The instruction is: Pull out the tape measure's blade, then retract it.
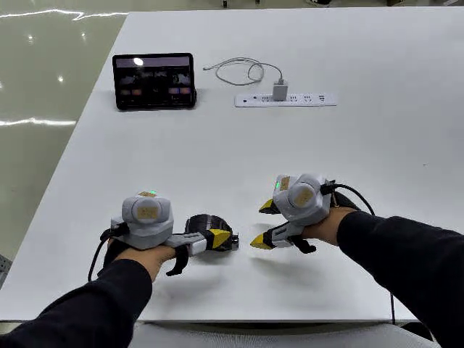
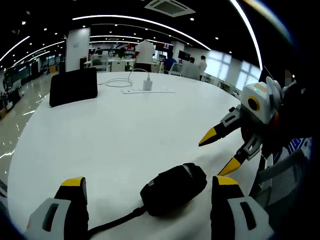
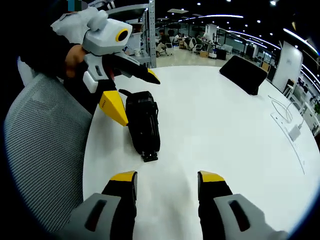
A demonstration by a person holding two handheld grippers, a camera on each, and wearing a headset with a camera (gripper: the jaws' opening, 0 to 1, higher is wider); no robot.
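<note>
Head view: black tape measure (image 1: 209, 226) lies on the white table (image 1: 217, 145) near the front edge. Left gripper (image 1: 217, 237) is at it. Right gripper (image 1: 258, 227) is just beside, 2 jaws spread, holding nothing. Tablet (image 1: 154, 80) and power strip (image 1: 286, 99) sit at the far side.
Left gripper view: 2 jaws wide apart, tape measure between the tips, contact unclear.
Right gripper view: own jaws apart, tape measure ahead on the table, left gripper's jaws straddling it.
</note>
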